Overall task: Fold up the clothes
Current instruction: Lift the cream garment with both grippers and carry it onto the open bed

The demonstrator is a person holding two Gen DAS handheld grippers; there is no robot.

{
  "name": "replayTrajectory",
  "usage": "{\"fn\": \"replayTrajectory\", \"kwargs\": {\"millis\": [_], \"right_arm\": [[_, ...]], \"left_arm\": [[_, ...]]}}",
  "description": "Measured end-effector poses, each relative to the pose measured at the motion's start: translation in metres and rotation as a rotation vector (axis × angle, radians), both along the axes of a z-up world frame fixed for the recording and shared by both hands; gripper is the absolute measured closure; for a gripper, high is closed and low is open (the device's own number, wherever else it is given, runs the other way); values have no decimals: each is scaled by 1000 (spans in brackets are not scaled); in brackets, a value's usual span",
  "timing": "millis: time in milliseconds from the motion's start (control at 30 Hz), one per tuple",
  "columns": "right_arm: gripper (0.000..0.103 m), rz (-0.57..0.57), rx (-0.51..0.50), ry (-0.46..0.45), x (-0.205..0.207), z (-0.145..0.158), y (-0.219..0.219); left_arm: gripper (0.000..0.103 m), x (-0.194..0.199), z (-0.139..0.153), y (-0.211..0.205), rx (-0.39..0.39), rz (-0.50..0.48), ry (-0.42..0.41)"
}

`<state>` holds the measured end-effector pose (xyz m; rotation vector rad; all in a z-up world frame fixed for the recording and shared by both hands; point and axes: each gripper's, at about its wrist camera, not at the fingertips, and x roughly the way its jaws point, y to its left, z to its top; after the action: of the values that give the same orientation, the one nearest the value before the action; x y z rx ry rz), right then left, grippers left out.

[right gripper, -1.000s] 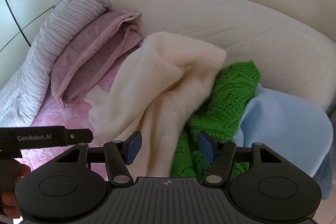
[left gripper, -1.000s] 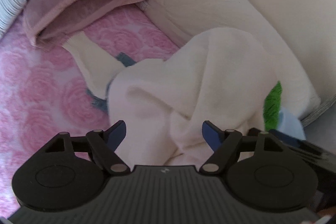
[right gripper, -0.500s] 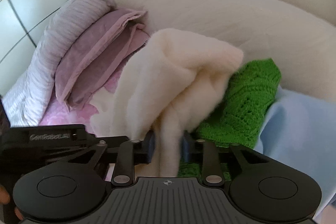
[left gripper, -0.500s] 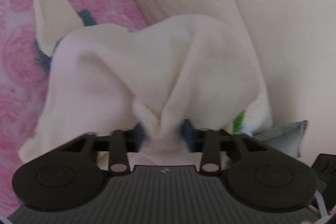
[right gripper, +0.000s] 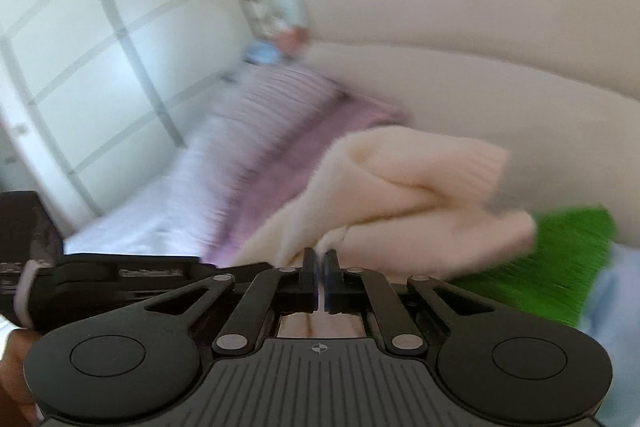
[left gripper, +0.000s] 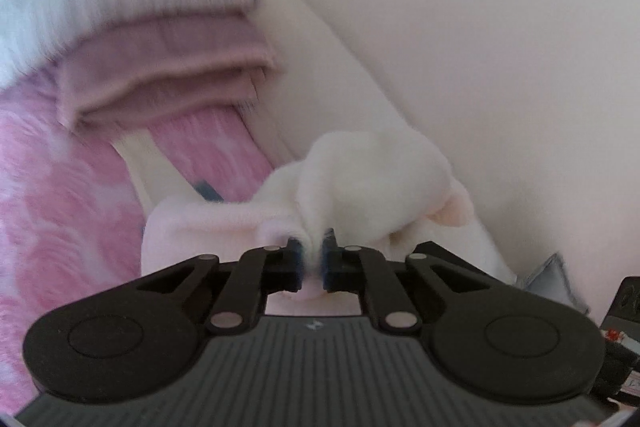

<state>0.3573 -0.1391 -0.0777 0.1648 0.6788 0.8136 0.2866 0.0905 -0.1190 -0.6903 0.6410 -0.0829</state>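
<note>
Two grips: both grippers are pinched on one cream sweater, the landmark for every place below.
Left gripper (left gripper: 311,259): jaws drawn narrow, a pinch of the sweater (left gripper: 360,179) bunched between the blue pads (left gripper: 295,254); the rest humps up just beyond the tips.
Sheet (left gripper: 52,187): pink, rose-printed, left of the sweater and under its near edge.
Pillows (left gripper: 160,67): mauve under striped white, stacked beyond the sweater and to its left, well apart from it.
Headboard (left gripper: 460,47): pale and padded, right of the sweater, which seems to lean on it.
Right gripper (right gripper: 319,273): jaws almost shut, a thin fold of the sweater (right gripper: 420,183) caught between them; the cloth rises off the tips in rolls.
Green knit (right gripper: 560,259): right of the sweater and below it, partly covered by it.
Blue cloth (right gripper: 612,291): right of the green knit, farther from the sweater.
Blur: both views are smeared, so cloth edges are hard to read.
Step in hand: likely lifting the sweater free of the pile, the fold itself not begun.
Next move: probably carry it over the sheet, draw the grippers apart to spread it flat, and keep both pinches firm so the green knit is not dragged along.
</note>
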Motion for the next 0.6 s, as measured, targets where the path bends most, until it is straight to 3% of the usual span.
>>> {"fn": "replayTrajectory", "kwargs": {"millis": [333,500,567,600], "right_arm": [[102,322,241,-67,-116,78,68],[102,492,374,-93,-189,122,102],[102,527,401,-90,-212,131,115],[102,517,361,-77,-222,131,126]], "left_arm": [[98,-221,105,54,101,316,-225],[98,-349,163,66,221,503,-335],[96,-389,178,71,275,571,-303],[95,-404,182,74,302,589,-247]]}}
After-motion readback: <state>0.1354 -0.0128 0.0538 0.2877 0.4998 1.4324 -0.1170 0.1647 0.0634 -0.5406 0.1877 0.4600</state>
